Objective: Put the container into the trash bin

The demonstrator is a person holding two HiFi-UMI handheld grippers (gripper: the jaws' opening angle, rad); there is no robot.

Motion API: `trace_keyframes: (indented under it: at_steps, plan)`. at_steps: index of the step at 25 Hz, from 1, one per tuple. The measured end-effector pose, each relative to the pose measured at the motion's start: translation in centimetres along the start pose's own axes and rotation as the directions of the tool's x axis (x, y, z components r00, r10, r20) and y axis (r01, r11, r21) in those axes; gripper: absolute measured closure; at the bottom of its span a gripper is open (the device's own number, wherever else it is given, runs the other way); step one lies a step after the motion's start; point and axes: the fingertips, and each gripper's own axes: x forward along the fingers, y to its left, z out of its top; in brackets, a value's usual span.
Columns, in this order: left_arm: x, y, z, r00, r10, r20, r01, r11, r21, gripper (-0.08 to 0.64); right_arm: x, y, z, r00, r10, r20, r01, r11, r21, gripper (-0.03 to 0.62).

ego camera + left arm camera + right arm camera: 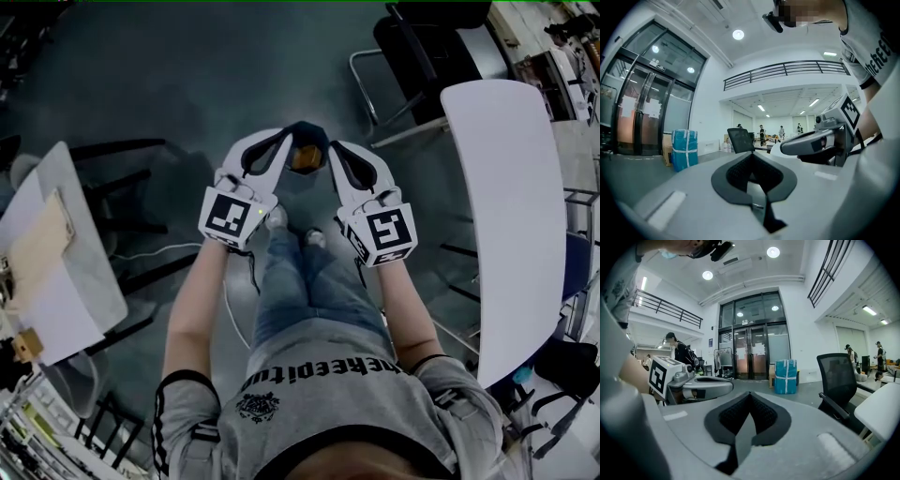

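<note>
Left claw (752, 161) and right claw (750, 401) are both holding their jaws closed and empty, tips converging beside a small brown object (305, 157) over the floor (187, 84).

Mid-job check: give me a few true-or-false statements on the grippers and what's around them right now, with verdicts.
1. The left gripper and the right gripper both have their jaws together. True.
2. The right gripper holds a container. False: its jaws are shut on nothing.
3. A blue bundle stands near the glass doors. True.
4. In the head view the grippers are spread wide apart. False: their tips nearly meet in front of the person.
5. A black chair shows in the right gripper view. True.
</note>
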Motion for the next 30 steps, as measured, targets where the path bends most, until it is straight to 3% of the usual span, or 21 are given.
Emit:
trace_keyframes:
  at_steps: [13,20,30]
  plan:
    - [-1.7,-0.8,5.5,0.998,0.064,0.017,-0.065,0.998,0.026,0.541,-3.1,1.2,5.6,0.997,0.022,0.079,-0.020,1.000,-0.024,0.591]
    - [-2.5,-2.4,8.4,0.995,0.069,0.075,-0.074,0.995,0.069,0.541,-5.0,1.5,8.0,0.991,0.029,0.133,-0.025,0.999,-0.035,0.591]
    - [-3.7,-4.4,9.2,0.992,0.105,0.070,-0.110,0.992,0.065,0.541,-6.7,1.8,9.1,0.983,0.038,0.178,-0.034,0.999,-0.028,0.591]
